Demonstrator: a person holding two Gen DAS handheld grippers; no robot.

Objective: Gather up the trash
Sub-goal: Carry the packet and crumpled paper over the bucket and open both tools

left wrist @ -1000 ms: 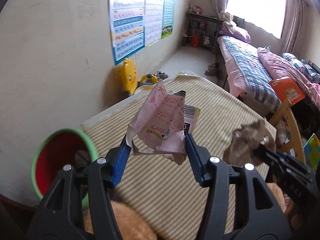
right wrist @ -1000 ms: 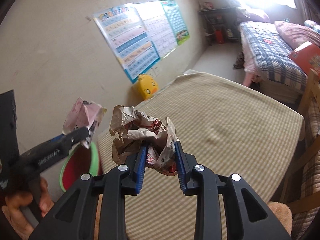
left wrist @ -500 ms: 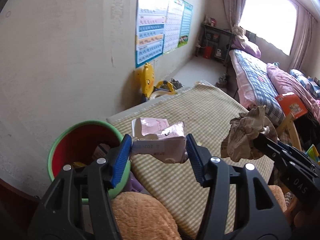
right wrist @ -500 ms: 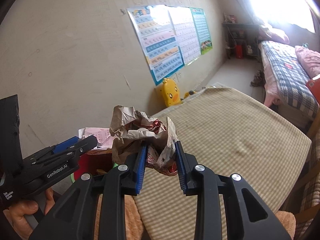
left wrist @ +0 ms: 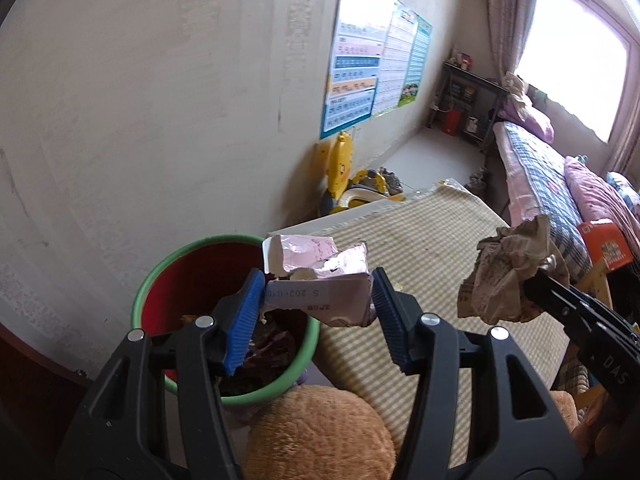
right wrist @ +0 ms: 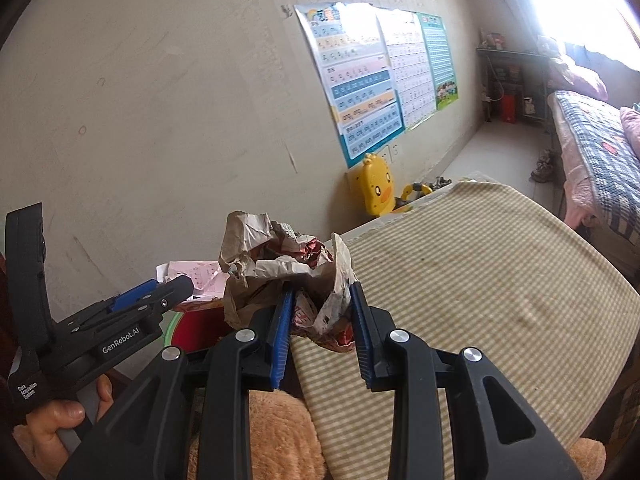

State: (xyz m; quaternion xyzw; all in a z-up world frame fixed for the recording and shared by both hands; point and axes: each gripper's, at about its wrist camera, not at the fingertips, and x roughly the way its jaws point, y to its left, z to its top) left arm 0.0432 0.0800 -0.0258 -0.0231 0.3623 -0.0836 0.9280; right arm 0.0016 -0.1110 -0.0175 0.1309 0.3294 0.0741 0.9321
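- Left wrist view: my left tongs (left wrist: 318, 312) pinch a pink wrapper (left wrist: 320, 280) at the rim of the bin (left wrist: 176, 258), so letting go should drop it in. The bin's contents are dark, hard to name.
- Right wrist view: my right tongs (right wrist: 320, 320) clamp a crumpled paper ball (right wrist: 280, 264) over the table (right wrist: 480, 280), waiting its turn. The bin (right wrist: 192, 328) is mostly hidden.

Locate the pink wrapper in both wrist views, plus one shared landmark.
Left wrist: pink wrapper at centre frame, gripped in the left tool, over the near rim of the red bin.
Right wrist: pink wrapper at left of centre, mostly hidden behind the crumpled brown paper and the left tool's tip.
Shared landmark: yellow duck potty against the wall.
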